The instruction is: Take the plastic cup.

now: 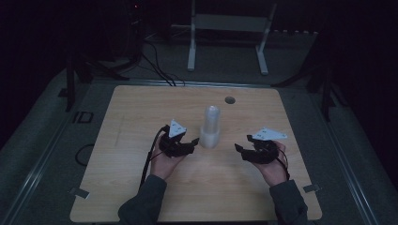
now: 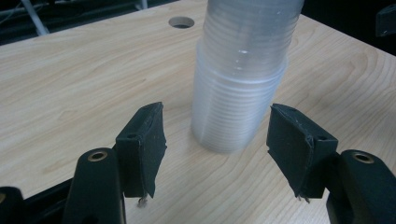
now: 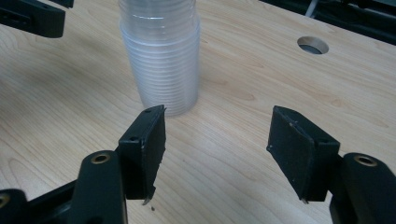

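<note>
Stacked clear cups stand upright between the spread left gripper and spread right gripper, untouched.

The cup stack stands on the table near its centre. The table's hole lies at one o'clock from it, the left gripper at eight o'clock, the right gripper at four o'clock.

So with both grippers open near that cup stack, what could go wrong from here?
1. The cup stack is tall and narrow and stands free on the table; a sideways nudge from the left gripper, which is right beside its base, could tip it.
2. The cups are nested tightly; a grab may lift several at once.
3. They look like thin clear plastic, so a hard squeeze might crush one.
The right gripper stands farther off.
</note>
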`<action>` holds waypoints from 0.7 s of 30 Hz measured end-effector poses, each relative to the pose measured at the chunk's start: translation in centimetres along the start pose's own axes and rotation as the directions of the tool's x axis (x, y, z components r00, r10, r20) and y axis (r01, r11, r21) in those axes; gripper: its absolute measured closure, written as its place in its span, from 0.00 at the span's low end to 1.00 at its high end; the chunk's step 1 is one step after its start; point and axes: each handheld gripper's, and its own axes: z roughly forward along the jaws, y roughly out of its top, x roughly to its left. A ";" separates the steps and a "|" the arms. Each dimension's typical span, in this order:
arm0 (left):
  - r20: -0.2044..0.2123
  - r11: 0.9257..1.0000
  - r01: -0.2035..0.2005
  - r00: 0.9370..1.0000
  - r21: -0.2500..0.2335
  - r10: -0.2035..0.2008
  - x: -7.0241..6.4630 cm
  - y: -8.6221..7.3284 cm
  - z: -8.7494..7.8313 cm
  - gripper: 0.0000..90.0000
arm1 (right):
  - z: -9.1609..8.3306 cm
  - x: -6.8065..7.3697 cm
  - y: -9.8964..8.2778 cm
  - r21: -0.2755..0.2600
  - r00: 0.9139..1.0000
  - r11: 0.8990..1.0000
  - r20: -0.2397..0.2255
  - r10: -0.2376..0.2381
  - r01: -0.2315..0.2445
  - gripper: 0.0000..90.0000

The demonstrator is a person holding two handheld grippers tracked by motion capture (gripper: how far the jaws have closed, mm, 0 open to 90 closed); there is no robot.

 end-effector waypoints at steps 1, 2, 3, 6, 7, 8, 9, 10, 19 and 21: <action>0.003 1.000 -0.002 1.000 -0.004 0.002 -0.1 0.1 0.1 0.41 | 0.0 0.0 0.1 -0.002 1.000 1.000 0.000 -0.004 0.004 0.39; 0.005 1.000 -0.005 1.000 -0.005 0.005 -0.1 0.2 0.1 0.41 | 0.0 0.1 0.2 -0.003 1.000 1.000 -0.002 -0.006 0.006 0.39; 0.007 1.000 -0.004 1.000 -0.007 0.004 -0.2 0.3 0.2 0.41 | 0.0 0.2 0.3 -0.004 1.000 1.000 -0.002 -0.009 0.009 0.38; 0.017 1.000 -0.007 1.000 -0.013 0.007 -0.3 0.5 0.5 0.40 | 0.1 0.3 0.7 -0.006 1.000 1.000 -0.005 -0.017 0.017 0.38; 0.020 1.000 -0.011 1.000 -0.012 0.011 -0.3 0.6 0.7 0.40 | 0.1 0.4 0.8 -0.007 1.000 1.000 -0.007 -0.015 0.015 0.38; 0.024 1.000 -0.011 1.000 -0.012 0.011 -0.4 0.6 0.8 0.40 | 0.1 0.4 0.9 -0.009 1.000 1.000 -0.009 -0.021 0.021 0.38; 0.024 1.000 -0.011 1.000 -0.012 0.011 -0.4 0.6 0.8 0.40 | 0.1 0.4 0.9 -0.009 1.000 1.000 -0.009 -0.021 0.021 0.38; 0.030 1.000 -0.013 0.999 -0.012 0.014 -0.4 0.7 1.0 0.40 | 0.2 0.5 1.0 -0.010 1.000 1.000 -0.009 -0.024 0.024 0.38; 0.036 0.999 -0.048 0.998 -0.011 0.049 -0.9 1.1 2.4 0.37 | 0.4 1.1 2.8 -0.028 0.999 0.998 -0.016 -0.049 0.049 0.38; 0.035 0.999 -0.047 0.998 -0.010 0.047 -0.9 1.0 2.8 0.35 | 0.5 1.2 3.3 -0.034 0.998 0.998 -0.017 -0.056 0.055 0.38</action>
